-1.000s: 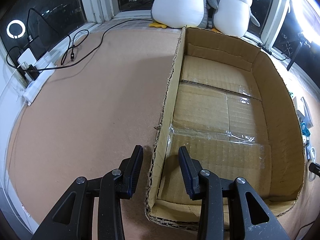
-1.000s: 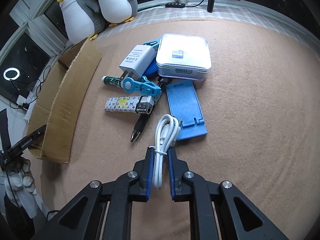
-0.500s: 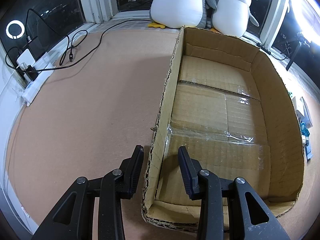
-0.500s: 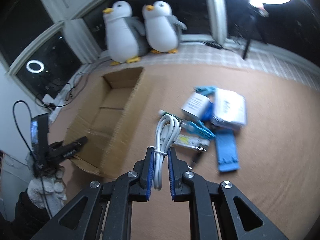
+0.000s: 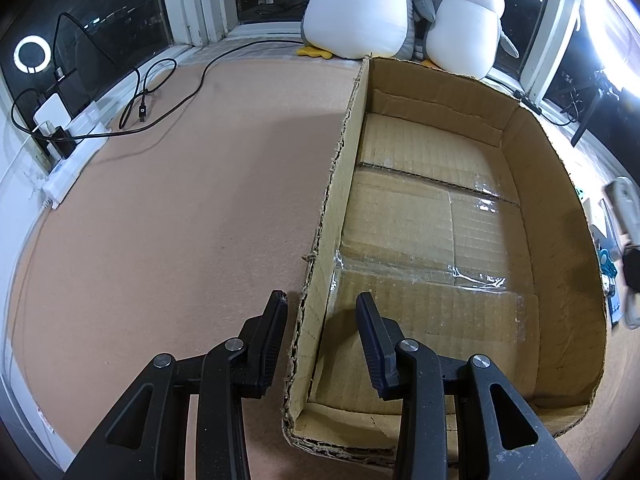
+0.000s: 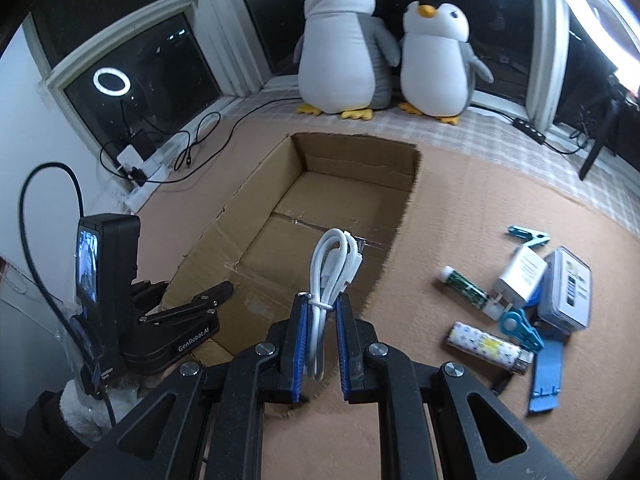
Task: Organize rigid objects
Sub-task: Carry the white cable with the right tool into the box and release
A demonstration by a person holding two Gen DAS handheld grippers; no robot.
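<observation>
An open cardboard box (image 5: 552, 184) lies on the brown felt table, its floor bare. My left gripper (image 5: 322, 308) straddles the box's left wall near the front corner. One finger is outside and one inside, both standing apart from the cardboard. In the right wrist view that gripper (image 6: 188, 300) sits at the near left corner of the box (image 6: 356, 148). My right gripper (image 6: 320, 304) is shut on a coiled white cable (image 6: 334, 256) tied with a twist tie. It hangs above the box's near end.
A pile lies right of the box: a clear tin (image 6: 568, 292), a white charger (image 6: 520, 276), a patterned lighter (image 6: 486, 344), a blue phone stand (image 6: 546, 376), blue clips (image 6: 520, 326) and a green tube (image 6: 466, 286). Two plush penguins (image 6: 344, 48) sit behind the box. Black cables (image 5: 148, 96) and a power strip lie far left.
My right gripper lifted the white cable off the table beside the pile, swung left and rolled, and now looks over the box. The left gripper stayed at the box wall.
</observation>
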